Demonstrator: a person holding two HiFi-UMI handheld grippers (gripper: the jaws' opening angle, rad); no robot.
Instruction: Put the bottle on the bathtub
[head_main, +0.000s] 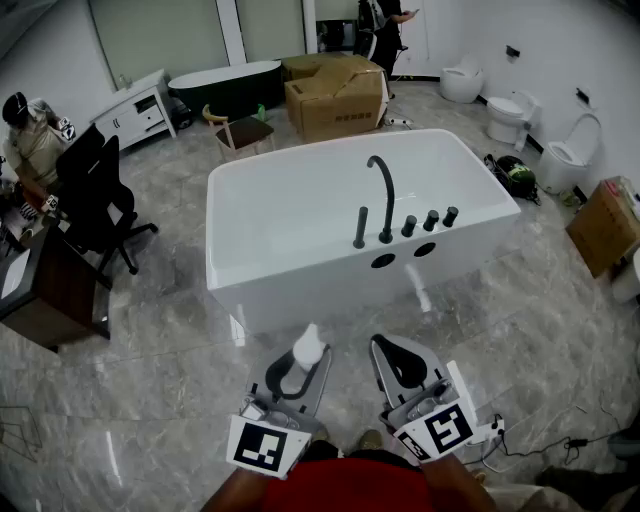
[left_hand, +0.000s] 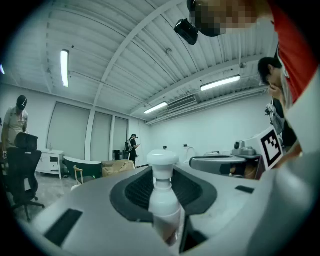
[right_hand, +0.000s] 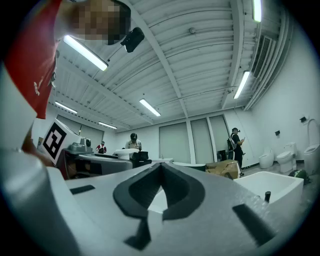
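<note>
Finds the left gripper (head_main: 298, 368) clamped on a white bottle (head_main: 308, 347), jaws pressed against its body below the neck, wide cap (left_hand: 162, 158) standing upright above the dark pads. Places the bottle low in the head view, in the air over the marble floor (head_main: 150, 370), just short of the near wall of the white bathtub (head_main: 300, 285) and not touching it. Finds the right gripper (head_main: 402, 366) beside the left, jaws together at the tips with nothing between them, confirmed in the right gripper view (right_hand: 159, 192). Notes a black curved faucet (head_main: 382, 198) on the tub's near rim, with a row of dark knobs (head_main: 430, 219) to its right. Records beyond the tub a cardboard box (head_main: 336, 96), a dark second tub (head_main: 226, 82) and a white cabinet (head_main: 135, 108). Records an office chair (head_main: 95, 195) at the left and toilets (head_main: 568, 152) along the right wall. Marks the bottle as not yet on the tub.
</note>
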